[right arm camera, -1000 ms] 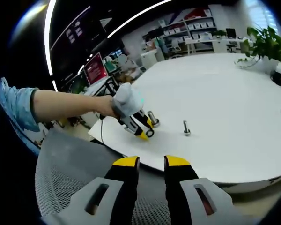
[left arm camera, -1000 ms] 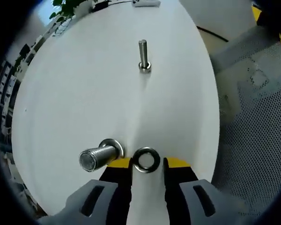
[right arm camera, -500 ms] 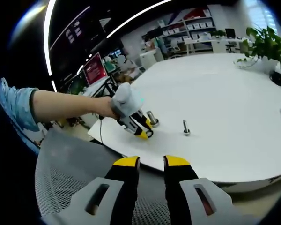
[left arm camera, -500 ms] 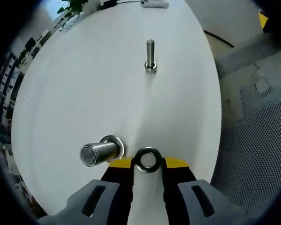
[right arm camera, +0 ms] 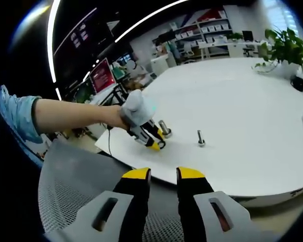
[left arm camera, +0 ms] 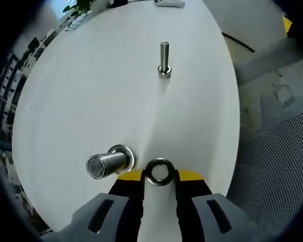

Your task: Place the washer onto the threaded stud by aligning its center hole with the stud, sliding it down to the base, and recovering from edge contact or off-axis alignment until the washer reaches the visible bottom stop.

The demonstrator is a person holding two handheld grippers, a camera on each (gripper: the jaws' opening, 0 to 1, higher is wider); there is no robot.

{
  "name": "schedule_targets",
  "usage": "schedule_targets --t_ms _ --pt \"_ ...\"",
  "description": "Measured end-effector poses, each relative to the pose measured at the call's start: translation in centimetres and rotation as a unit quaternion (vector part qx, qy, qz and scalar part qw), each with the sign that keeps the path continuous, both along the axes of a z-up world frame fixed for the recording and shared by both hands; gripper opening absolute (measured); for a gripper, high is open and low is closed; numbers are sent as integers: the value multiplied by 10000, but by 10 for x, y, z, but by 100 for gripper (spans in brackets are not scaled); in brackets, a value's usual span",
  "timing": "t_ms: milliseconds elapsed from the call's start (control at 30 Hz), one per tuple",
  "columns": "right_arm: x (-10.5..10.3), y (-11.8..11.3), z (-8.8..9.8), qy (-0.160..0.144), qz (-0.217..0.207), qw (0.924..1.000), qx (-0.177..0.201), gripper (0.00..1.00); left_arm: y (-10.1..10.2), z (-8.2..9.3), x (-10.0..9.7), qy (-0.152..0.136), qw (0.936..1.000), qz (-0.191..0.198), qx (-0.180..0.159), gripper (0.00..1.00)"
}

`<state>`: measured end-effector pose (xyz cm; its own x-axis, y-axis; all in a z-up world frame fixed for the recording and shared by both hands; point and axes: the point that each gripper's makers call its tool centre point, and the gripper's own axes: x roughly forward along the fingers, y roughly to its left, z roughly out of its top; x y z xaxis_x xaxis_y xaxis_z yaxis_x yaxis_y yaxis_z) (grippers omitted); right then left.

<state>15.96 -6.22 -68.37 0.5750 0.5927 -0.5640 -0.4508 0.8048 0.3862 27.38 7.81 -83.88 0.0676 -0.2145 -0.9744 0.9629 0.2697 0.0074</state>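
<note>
- Closing in since a second ago: the left gripper (left arm camera: 159, 177) now has the washer (left arm camera: 159, 171) pinched between its yellow tips, just beside the thick threaded stud (left arm camera: 109, 164).
- Washer looks small, stiff and slick; an edge grip seems best, keeping the hole free.
- Right gripper (right arm camera: 163, 174) hangs back, jaws slightly apart, holding nothing.

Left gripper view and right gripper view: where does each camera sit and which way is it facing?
Left gripper view: rides low over the white table, facing across it; own jaws hold the washer beside the thick stud.
Right gripper view: sits off the table's edge, facing the left gripper and the person's forearm.
Shared: thin bolt, thick stud, table.
</note>
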Motion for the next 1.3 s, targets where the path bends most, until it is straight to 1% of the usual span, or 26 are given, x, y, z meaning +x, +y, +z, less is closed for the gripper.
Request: schedule_targets --t_ms 100,167,200,400,633,800,1000,1067,1133,1200,1300 --pt "0 0 0 -1 5 10000 13 23 0 0 0 -15 10000 55 3 22" --pt "0 1 0 6 10 10000 20 23 -1 0 0 4 9996 277 -14 22" --pt "0 1 0 1 11 10000 25 23 -1 0 1 7 9996 279 -26 22" --pt "0 1 1 -4 27 10000 44 23 -1 0 1 25 9999 164 -15 21" --pt "1 1 1 4 49 10000 60 23 -1 0 1 -2 9999 166 29 21" --pt "1 2 1 13 80 9999 75 23 0 0 1 -23 9999 152 -6 21" --pt "1 2 1 9 81 9999 84 23 0 0 1 -29 9999 145 72 20" --pt "1 2 0 14 84 9999 84 23 2 0 0 -10 9999 57 156 20" --pt "0 2 0 29 109 9999 68 23 2 0 -4 44 9998 -122 173 21" --pt "-1 3 -1 48 138 9999 49 23 2 0 -3 32 9998 -46 171 21" --pt "-1 3 -1 59 150 9999 28 23 1 0 -2 45 9998 -33 199 21"
